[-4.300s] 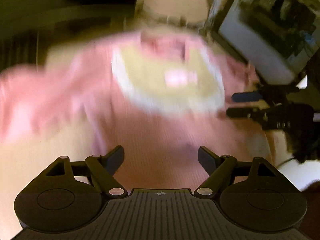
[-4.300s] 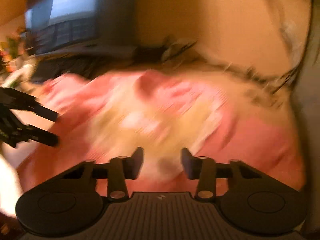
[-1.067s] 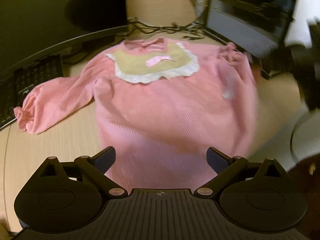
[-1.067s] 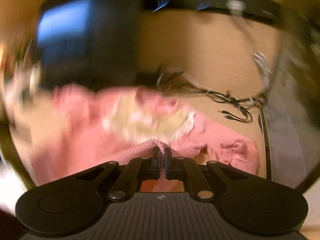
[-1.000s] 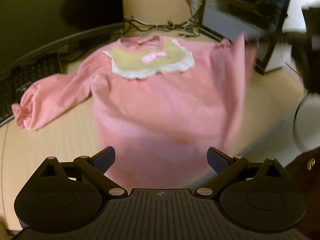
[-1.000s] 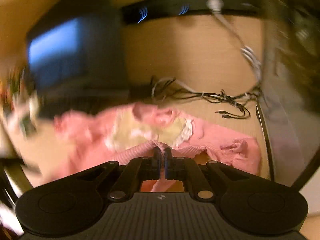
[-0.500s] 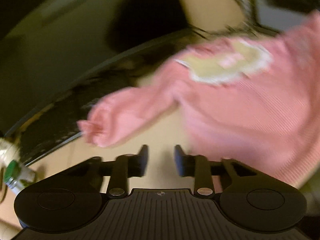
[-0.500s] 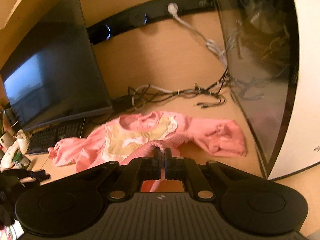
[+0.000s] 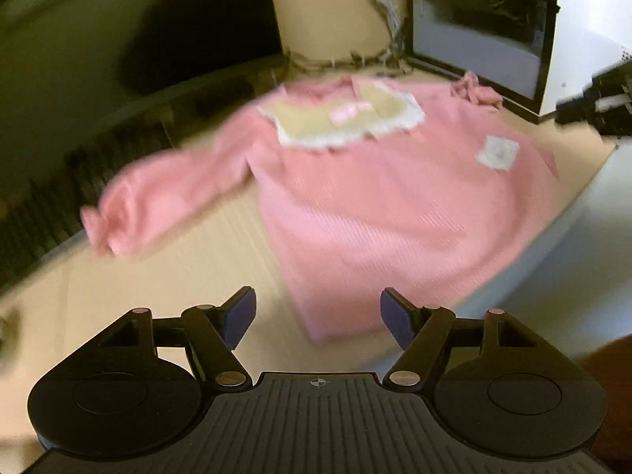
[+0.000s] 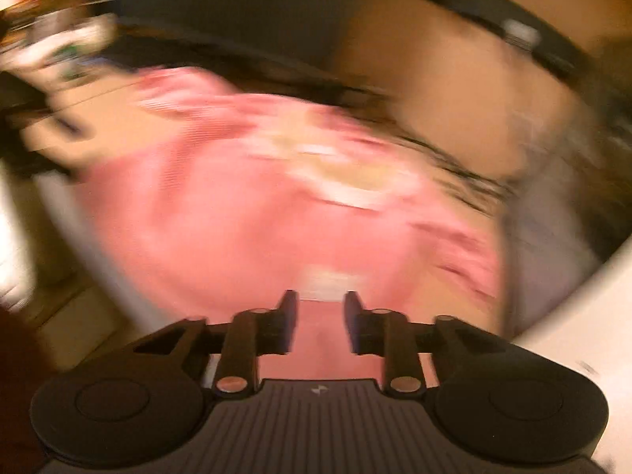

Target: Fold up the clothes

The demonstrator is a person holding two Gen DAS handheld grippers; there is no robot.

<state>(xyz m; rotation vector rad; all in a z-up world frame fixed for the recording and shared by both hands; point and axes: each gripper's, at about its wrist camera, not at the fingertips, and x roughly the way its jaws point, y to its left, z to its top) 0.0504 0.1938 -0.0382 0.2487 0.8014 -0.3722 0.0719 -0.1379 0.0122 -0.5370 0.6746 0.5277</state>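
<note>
A pink long-sleeved top [image 9: 375, 197] with a beige, lace-edged bib [image 9: 339, 122] lies on the wooden desk [image 9: 221, 260]. Its right side is folded over, with a white label [image 9: 497, 152] showing, and one sleeve [image 9: 166, 193] stretches out to the left. My left gripper [image 9: 318, 318] hovers over the hem's near corner with its jaws opening and nothing between them. The right wrist view is badly blurred. There my right gripper [image 10: 318, 322] sits low over the pink cloth [image 10: 221, 217], its jaws opening, the pads clear of the fabric.
A dark keyboard [image 9: 59, 185] lies along the left, behind the sleeve. A monitor [image 9: 79, 39] stands at the back left, a glass-sided computer case [image 9: 486, 27] at the back right, with tangled cables [image 9: 355, 59] between them. The desk edge curves round on the right.
My right gripper has let go of the pink fabric it pinched and swung down over the top. The top's right side now lies folded over. My left gripper narrowed, then widened, and shifted along the hem.
</note>
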